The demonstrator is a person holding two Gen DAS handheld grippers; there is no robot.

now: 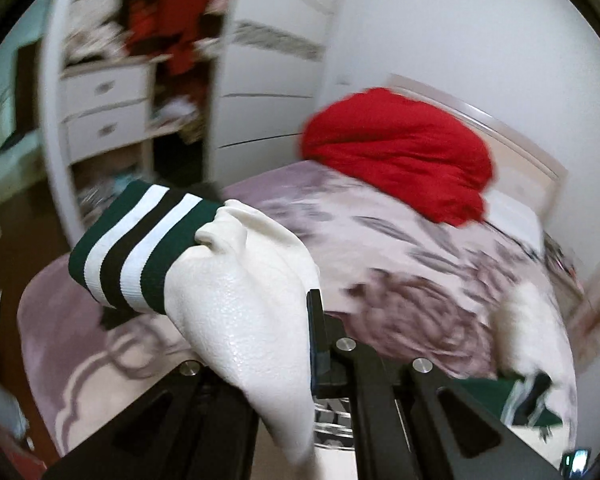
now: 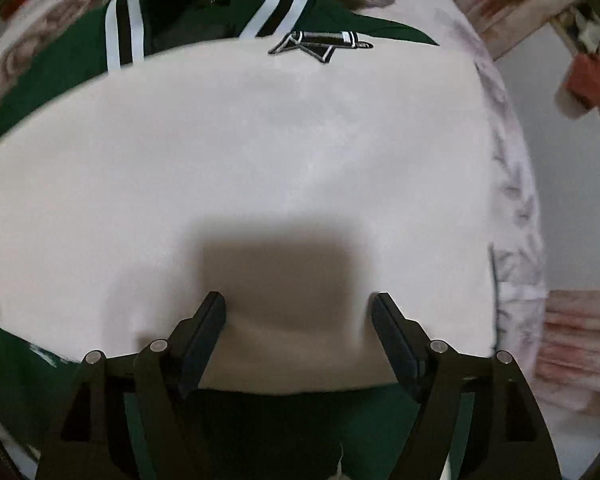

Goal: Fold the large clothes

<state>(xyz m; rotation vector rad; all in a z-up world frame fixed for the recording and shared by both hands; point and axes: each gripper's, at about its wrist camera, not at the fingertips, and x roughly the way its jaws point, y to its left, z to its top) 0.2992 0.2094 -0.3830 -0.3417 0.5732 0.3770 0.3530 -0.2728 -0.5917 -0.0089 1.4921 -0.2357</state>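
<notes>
A green varsity jacket (image 2: 40,92) lies flat on the bed, with a striped collar (image 2: 124,32) and a star badge (image 2: 320,44). One white leather-look sleeve (image 2: 260,160) is laid across its chest. My right gripper (image 2: 298,300) points straight down just above that sleeve, open, with nothing between its fingers. In the left wrist view my left gripper (image 1: 300,344) is shut on the other white sleeve (image 1: 244,280), which is lifted off the bed. Its green, black and white striped cuff (image 1: 140,240) sticks out to the left. The sleeve hides the left finger.
A heap of red cloth (image 1: 396,152) sits on the pale floral bedspread (image 1: 380,240) near the headboard (image 1: 520,140). Beyond the bed stands an open white wardrobe with drawers (image 1: 104,112) and hanging clothes. The bed's edge (image 2: 516,200) runs down the right side.
</notes>
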